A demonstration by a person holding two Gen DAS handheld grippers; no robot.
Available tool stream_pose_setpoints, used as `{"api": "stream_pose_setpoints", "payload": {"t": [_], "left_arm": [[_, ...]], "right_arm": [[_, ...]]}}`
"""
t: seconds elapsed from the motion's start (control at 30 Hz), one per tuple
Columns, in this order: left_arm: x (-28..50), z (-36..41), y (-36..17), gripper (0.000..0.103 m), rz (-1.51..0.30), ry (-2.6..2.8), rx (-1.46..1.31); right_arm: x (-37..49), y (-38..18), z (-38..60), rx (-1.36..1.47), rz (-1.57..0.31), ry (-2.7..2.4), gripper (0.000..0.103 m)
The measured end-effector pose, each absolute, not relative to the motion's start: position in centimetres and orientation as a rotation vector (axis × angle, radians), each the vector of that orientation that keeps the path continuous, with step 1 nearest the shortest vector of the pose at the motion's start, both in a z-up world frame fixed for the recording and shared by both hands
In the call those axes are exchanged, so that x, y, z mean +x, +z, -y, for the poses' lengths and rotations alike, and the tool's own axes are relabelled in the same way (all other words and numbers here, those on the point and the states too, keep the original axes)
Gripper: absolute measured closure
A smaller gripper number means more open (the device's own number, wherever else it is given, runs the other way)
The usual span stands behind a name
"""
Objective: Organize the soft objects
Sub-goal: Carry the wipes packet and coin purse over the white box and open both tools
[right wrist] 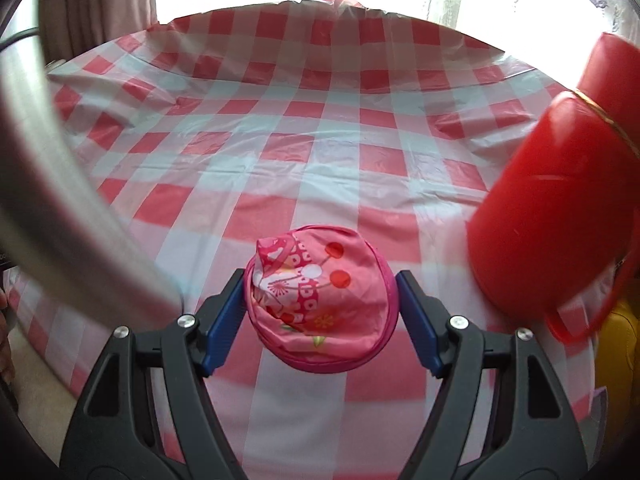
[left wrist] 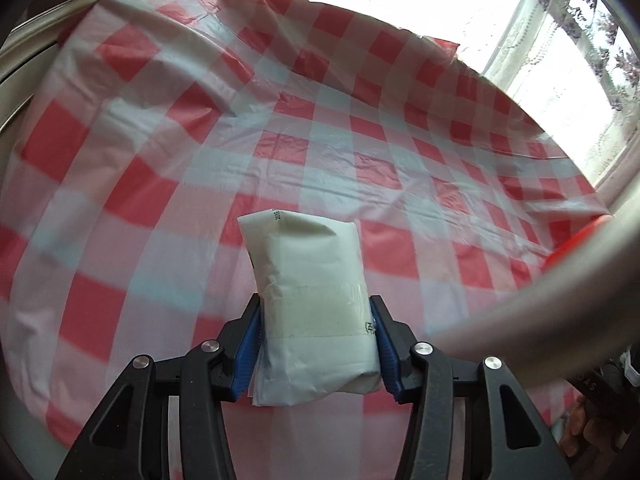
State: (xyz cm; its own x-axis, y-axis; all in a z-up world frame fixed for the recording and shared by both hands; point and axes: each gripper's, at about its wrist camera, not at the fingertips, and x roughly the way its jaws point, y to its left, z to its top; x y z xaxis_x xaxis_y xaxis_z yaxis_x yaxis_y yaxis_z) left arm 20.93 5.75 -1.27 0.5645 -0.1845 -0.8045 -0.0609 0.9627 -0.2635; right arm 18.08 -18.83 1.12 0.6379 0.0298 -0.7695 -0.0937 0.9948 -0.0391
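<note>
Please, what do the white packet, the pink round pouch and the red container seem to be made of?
White packet: probably thin matte plastic film over soft folded contents; it creases and bulges. Pink round pouch: probably thin synthetic fabric with a slight sheen; it wrinkles and has a printed floral pattern. Red container: probably hard glossy plastic; smooth with highlights.

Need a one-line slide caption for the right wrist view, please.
Right tongs gripping a pink floral fabric pouch above the red-checked tablecloth, red container at right.
</note>
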Motion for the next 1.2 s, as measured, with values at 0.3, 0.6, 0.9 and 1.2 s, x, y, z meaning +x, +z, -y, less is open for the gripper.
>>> {"api": "stream_pose_setpoints", "payload": {"t": [0.3, 0.6, 0.9, 1.2], "left_arm": [[15.0, -4.3, 1.2, 0.052, -0.923, -0.142, -0.309], [10.6, -0.1, 3.5, 0.051, -0.900, -0.250, -0.261], [6.9, 6.9, 4.7, 0.051, -0.917, -0.411, -0.175], [3.4, 15.2, 4.8, 0.051, -0.955, -0.593, -0.069]], "right_arm": [[12.9, 3.1, 20.7, -0.045, -0.857, 0.059, 0.027], [7.5, 4.4, 24.9, -0.005, -0.850, 0.001, 0.027], [2.5, 4.5, 29.4, 0.020, -0.865, -0.093, 0.027], [-2.3, 4.6, 34.9, 0.062, -0.872, -0.224, 0.027]]}}
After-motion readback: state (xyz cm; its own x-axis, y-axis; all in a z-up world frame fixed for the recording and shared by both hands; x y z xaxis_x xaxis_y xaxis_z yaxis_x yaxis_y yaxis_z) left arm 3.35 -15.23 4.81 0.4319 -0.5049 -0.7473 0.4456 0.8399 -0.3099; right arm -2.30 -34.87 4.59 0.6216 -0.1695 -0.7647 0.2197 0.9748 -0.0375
